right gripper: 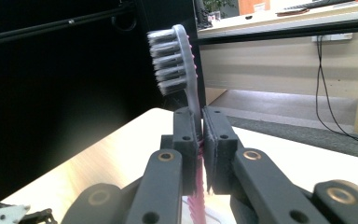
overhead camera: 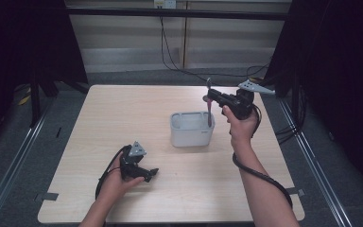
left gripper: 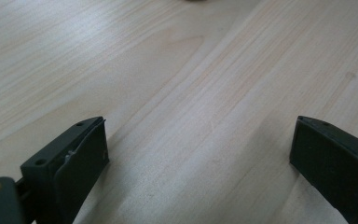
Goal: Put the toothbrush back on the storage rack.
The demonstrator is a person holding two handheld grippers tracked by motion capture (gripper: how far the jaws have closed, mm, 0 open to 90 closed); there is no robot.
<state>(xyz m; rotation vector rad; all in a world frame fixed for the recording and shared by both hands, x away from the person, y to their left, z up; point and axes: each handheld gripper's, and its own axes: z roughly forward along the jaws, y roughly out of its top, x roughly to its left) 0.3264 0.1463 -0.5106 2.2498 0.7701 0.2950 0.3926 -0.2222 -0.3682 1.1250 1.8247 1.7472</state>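
- Up above the far right part of the table [overhead camera: 123, 113], the right gripper [overhead camera: 211, 98] has its jaws clamped tight on a toothbrush [overhead camera: 209, 106], pinching the handle a little below the head.
- Seen in the right gripper view, the toothbrush [right gripper: 179, 60] stands upright between the two black pads, grey bristles facing left and a pink handle running down below the grip.
- Its lower end hangs over the right side of a white rectangular bin [overhead camera: 192, 128] that sits near the table's middle; whether the tip touches the bin I cannot tell.
- Meanwhile the left gripper [overhead camera: 152, 173] rests low near the table's front left, well apart from the bin.
- Its jaws stand wide apart in the left gripper view, with bare wood between them.
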